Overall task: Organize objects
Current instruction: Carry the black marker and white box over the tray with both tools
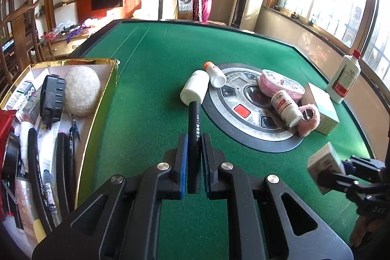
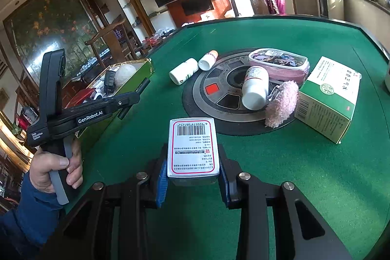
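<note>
My left gripper is shut on a black pen, which points away over the green felt table. In the right wrist view that gripper hangs at the left, held by a hand, with the pen sticking out. My right gripper is shut on a small white box with a red border and barcode; the same box shows at the right edge of the left wrist view. A gold-edged box at the left holds pens, a black object and a pale ball.
On the round centre panel lie two white bottles, a pink pouch and a fluffy pink item. A third white bottle lies beside it. A green-white carton and a red-capped bottle stand right.
</note>
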The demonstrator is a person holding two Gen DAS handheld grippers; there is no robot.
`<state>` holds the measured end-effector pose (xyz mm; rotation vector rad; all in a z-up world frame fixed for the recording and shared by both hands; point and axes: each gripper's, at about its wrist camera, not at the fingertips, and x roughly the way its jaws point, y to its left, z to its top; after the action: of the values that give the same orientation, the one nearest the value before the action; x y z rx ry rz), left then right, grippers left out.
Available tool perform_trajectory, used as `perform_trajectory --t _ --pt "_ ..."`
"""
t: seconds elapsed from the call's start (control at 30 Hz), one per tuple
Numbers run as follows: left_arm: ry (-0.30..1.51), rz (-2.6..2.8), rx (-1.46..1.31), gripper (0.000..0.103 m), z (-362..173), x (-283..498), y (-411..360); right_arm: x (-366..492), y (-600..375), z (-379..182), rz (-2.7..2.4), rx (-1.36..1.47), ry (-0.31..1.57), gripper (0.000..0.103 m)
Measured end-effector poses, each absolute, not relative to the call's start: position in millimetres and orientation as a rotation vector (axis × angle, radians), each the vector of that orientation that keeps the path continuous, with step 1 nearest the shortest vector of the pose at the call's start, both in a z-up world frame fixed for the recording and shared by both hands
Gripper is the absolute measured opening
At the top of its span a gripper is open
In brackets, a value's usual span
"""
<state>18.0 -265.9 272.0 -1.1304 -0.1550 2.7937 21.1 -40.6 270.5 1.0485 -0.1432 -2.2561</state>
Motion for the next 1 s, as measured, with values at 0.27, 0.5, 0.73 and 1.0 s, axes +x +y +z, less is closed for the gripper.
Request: perform_trajectory --t 0.27,0.5,0.73,1.0 --pt "-0.193 2.821 -1.077 0.01 278 41 -275 32 -64 273 -2.233 1.027 -0.153 0.034" --pt "-0.225 2.831 -1.055 0.01 281 53 -284 41 -86 274 -2.219 1.01 -0.139 0.034" --pt "-0.254 2.847 -1.011 0.01 291 68 -294 42 -100 273 -2.204 1.015 -0.152 0.034" --pt "-0.323 2.876 -0.957 0.01 307 87 -320 44 -118 274 -2.186 1.009 -0.16 0.034"
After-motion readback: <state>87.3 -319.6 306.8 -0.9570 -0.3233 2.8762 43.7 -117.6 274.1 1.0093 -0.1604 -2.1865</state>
